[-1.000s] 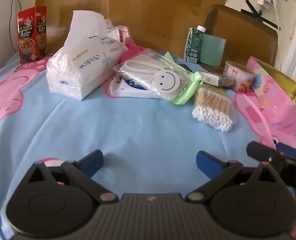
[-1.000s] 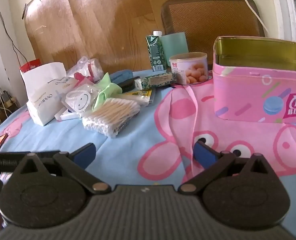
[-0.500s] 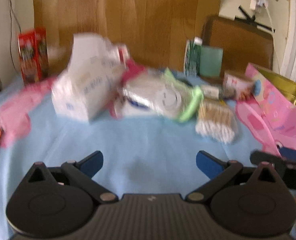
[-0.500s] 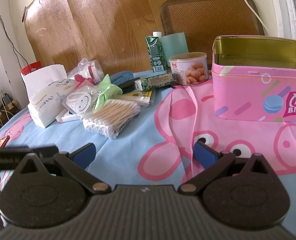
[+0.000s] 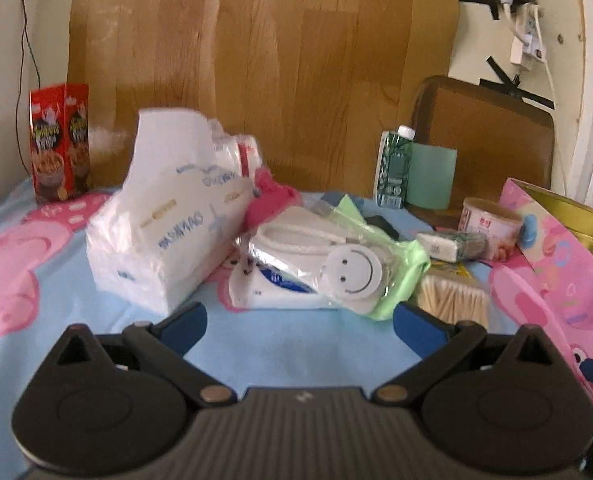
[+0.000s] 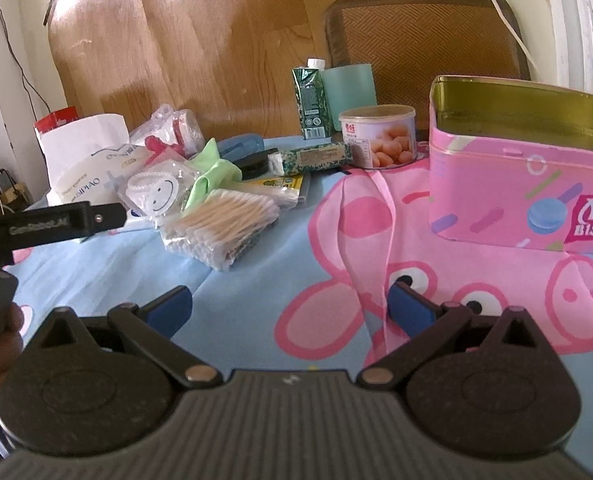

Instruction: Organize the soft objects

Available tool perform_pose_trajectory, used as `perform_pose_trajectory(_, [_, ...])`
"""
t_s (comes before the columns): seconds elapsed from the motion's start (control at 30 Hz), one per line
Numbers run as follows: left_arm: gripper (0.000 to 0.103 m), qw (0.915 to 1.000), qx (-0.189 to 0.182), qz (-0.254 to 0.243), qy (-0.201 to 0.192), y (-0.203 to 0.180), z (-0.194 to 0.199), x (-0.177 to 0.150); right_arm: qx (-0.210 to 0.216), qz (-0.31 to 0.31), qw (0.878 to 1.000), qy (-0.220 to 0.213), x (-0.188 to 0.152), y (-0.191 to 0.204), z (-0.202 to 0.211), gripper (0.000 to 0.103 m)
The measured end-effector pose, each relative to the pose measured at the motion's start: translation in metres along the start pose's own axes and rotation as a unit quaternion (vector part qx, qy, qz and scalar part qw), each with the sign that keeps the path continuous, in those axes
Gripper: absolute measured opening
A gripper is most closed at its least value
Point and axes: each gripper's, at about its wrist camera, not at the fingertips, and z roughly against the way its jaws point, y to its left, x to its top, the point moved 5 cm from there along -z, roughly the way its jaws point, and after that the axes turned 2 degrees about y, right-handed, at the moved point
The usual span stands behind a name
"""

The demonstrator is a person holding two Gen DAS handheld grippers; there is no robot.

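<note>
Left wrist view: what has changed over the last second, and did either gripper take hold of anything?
The left gripper moved forward toward the tissue pack and smiley pouch, both open and empty. The right gripper hardly moved; the pile and pink tin stayed put.

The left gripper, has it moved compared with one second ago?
Yes. The left gripper has moved forward toward the pile: the tissue pack and smiley-face packet now lie much nearer its open fingers.

Biscuit tin (image 6: 536, 184) cut off by right edge; tissue pack (image 5: 164, 232) lettering blurred.
</note>
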Motion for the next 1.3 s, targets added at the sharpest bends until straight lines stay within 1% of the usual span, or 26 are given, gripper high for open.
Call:
perform_pose_trajectory(0.17, [0.103,0.9999,-0.005,0.009,-0.003,0.003,0.001,-0.001,-0.006,0.007,1.000,0.004,0.001,0.002,-0.002,0.103])
perform_pose_trajectory(0.33, [0.103,0.9998,-0.006,0.009,-0.019,0.003,0.007,-0.001,-0.016,0.018,1.000,0.008,0.000,0.004,-0.003,0.103])
perform_pose_trajectory(0.4, [0.103,0.9996,-0.010,0.007,-0.026,0.002,0.010,-0.001,-0.024,0.023,0.999,0.002,-0.001,0.006,-0.001,0.103])
perform_pose_trajectory(0.5, [0.103,0.9992,-0.017,0.011,-0.035,0.003,0.013,0.000,-0.016,0.040,0.999,-0.017,0.002,0.012,0.003,0.103])
perform_pose_trajectory(0.57, [0.103,0.9991,-0.019,0.017,-0.035,0.005,0.013,0.001,-0.013,0.057,0.998,-0.020,0.005,0.016,0.001,0.103])
perform_pose_trajectory(0.7, [0.103,0.9985,-0.032,0.031,-0.031,0.009,0.011,0.001,-0.013,0.086,0.996,-0.017,0.009,0.021,-0.007,0.087])
perform_pose_trajectory(0.83, [0.103,0.9981,-0.037,0.040,-0.029,0.011,0.011,0.001,-0.014,0.081,0.996,-0.024,0.011,0.019,-0.010,0.080])
perform_pose_trajectory(1.07, [0.103,0.9982,-0.043,0.028,-0.032,0.006,0.012,0.000,-0.005,0.051,0.998,-0.028,0.012,0.012,-0.008,0.079])
perform_pose_trajectory(1.3, [0.103,0.9976,-0.056,0.023,-0.033,0.004,0.013,0.000,0.000,0.057,0.998,-0.027,0.011,0.015,-0.008,0.079])
